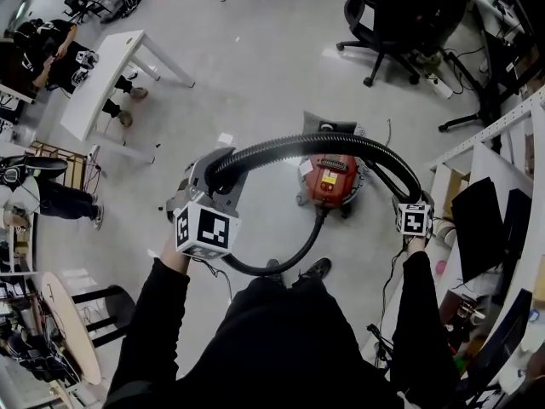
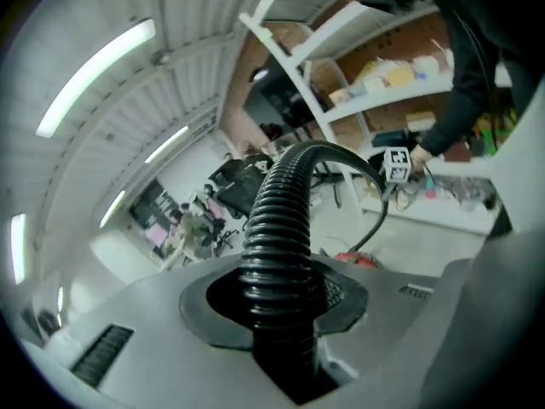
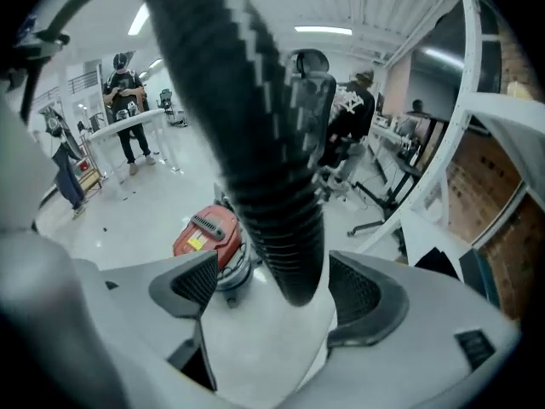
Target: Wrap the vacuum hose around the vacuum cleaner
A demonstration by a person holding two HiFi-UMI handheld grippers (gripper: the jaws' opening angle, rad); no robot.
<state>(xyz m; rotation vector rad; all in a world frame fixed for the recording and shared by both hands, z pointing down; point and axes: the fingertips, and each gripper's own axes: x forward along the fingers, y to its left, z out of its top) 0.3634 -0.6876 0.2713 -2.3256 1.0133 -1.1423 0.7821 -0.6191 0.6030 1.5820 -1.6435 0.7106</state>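
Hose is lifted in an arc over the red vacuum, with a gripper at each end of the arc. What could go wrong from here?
1. The right gripper has its jaws apart around the hose without pressing it, so that end could slip out and drop.
2. Only the left gripper clamps the hose, so the stiff arc may spring sideways.
3. The low loop hangs beside the person's shoes and could snag there.

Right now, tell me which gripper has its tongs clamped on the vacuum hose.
The left gripper: its tongs squeeze the vacuum hose. The right gripper's tongs stand apart, the hose loose between them.
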